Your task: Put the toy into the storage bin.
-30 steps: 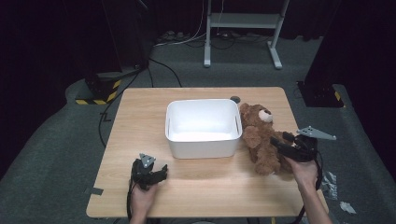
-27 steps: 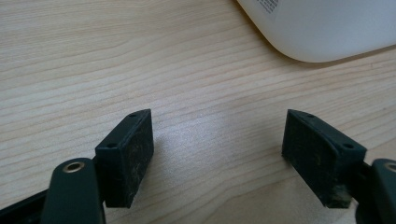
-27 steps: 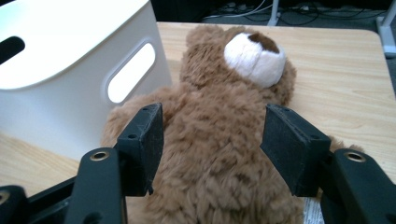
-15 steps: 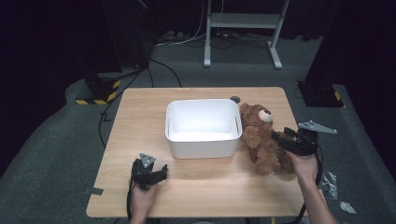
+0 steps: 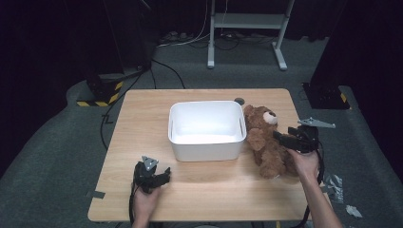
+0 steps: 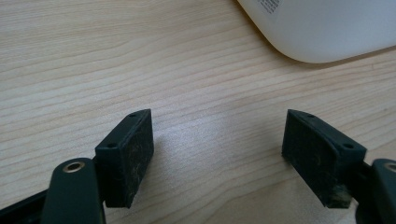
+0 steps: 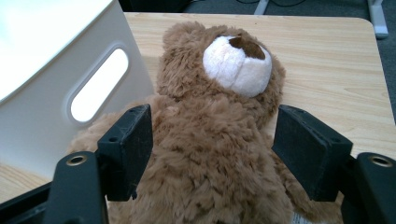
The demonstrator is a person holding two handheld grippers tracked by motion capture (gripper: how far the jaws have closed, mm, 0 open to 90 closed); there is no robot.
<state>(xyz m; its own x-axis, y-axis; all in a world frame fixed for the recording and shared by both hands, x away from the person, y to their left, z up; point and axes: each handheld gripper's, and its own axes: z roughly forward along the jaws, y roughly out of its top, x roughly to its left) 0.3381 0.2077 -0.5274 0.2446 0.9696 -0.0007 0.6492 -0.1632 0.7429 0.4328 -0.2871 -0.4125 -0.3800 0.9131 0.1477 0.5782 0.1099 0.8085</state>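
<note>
1. The left gripper (image 5: 159, 176) rests low on the bench (image 5: 142, 114), fingers (image 6: 126, 156) apart with bare wood between them; the tub (image 5: 207, 130) sits just ahead and to their right. It takes no part in the work yet.
2. The tub is white, has a slot handle, and holds nothing that I can see; its inside looks bare.
3. The bear (image 5: 267, 140) lies on its back on the bench, touching the tub's right wall, not lifted.
4. The right gripper (image 5: 284, 138) straddles the bear's body; its fingers (image 7: 126, 149) have just been opening and stand apart either side of the fur, not pressing it.
5. Judged from this, the grasp and any move into the tub are still left.
</note>
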